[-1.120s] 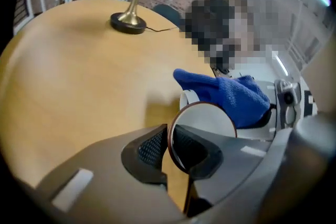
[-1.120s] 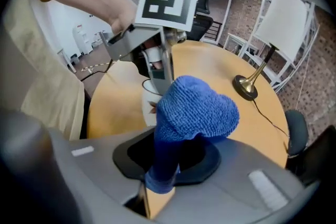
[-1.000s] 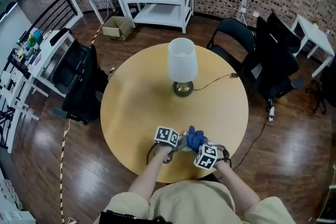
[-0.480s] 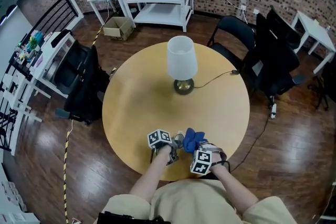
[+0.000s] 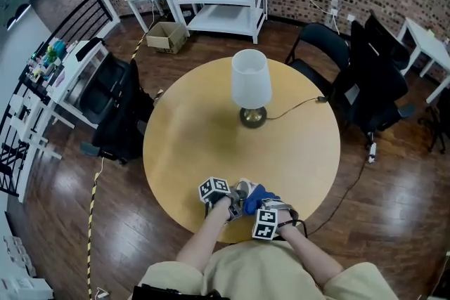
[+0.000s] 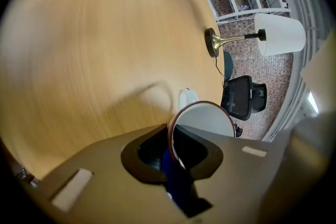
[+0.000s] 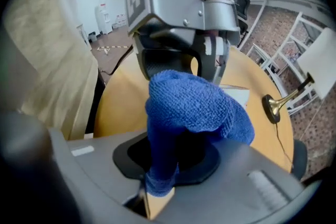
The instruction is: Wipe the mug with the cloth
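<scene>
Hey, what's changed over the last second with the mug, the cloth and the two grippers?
The right gripper has carried the blue cloth down and closer to the left gripper and the mug it holds. The left gripper has rolled somewhat and shifted toward the near table edge. Unchanged: left jaws shut on the mug's rim, right jaws shut on the cloth, the lamp standing on the table.

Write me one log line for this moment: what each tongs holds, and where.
left tongs: shut on mug rim | right tongs: shut on cloth | cloth: next to mug, contact unclear | place: near edge of table
</scene>
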A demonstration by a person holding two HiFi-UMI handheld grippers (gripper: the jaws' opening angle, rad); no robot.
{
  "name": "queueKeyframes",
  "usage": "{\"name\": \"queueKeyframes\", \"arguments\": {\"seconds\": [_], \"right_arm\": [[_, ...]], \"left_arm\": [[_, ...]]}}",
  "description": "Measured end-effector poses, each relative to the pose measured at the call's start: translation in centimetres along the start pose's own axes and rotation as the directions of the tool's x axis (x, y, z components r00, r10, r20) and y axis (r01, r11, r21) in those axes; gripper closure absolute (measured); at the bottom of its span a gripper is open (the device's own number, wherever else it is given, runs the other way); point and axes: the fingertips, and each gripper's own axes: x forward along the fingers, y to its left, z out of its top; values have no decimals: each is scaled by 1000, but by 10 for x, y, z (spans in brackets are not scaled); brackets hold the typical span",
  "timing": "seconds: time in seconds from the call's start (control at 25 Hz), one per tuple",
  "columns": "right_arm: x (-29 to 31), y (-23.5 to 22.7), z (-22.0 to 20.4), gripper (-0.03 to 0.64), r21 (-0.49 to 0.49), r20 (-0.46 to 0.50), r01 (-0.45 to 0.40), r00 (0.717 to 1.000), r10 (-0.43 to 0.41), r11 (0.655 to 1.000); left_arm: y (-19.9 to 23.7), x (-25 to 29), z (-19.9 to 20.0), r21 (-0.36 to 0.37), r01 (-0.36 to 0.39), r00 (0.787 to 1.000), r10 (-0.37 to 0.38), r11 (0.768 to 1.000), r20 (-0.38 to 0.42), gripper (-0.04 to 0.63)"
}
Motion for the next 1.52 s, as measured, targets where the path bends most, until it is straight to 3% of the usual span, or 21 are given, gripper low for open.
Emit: {"name": "queueKeyframes", "arguments": {"seconds": [0.48,0.56,0.64,0.68,0.72,0.84,1.0,1.2,1.24,1.36,1.4,1.44,1.48,1.52], "right_arm": [[27,-1,20,538,-35,-16,-137,991,136,990],[16,4,25,538,-18,34,-197,980,197,980],[-4,9,28,538,50,122,-266,958,259,963],[-15,8,26,538,106,172,-290,947,270,951],[-26,4,22,538,170,221,-303,939,263,938],[-58,-24,3,537,350,346,-287,924,161,892],[-98,-69,-15,537,491,444,-228,896,-17,841],[-137,-117,-26,538,573,474,-123,856,-205,810],[-145,-126,-26,538,587,478,-107,846,-236,803],[-164,-147,-21,538,613,488,-68,816,-310,787],[-170,-153,-18,537,619,495,-64,805,-326,783],[-176,-159,-14,537,624,507,-65,792,-340,779],[-183,-164,-8,537,629,521,-70,777,-354,774],[-191,-168,-2,537,630,537,-72,760,-367,773]], "left_arm": [[5,-18,17,-90,39,996,-31,995,83,561],[4,-23,21,-29,12,996,-10,1000,86,561],[3,-31,23,99,-56,996,48,994,80,568],[4,-35,25,177,-105,993,93,979,78,568],[7,-40,26,259,-162,986,146,952,81,568],[14,-50,29,456,-299,953,283,838,104,568],[8,-50,27,592,-371,922,360,716,143,568],[-5,-39,16,718,-426,884,422,550,200,546],[-7,-41,14,736,-445,870,440,509,222,543],[-15,-44,20,788,-516,818,466,337,336,560],[-17,-43,21,798,-524,811,458,296,363,555],[-21,-44,20,805,-525,814,439,277,380,528],[-27,-46,17,806,-521,824,411,280,390,498],[-34,-52,14,802,-517,836,376,299,399,469]]}}
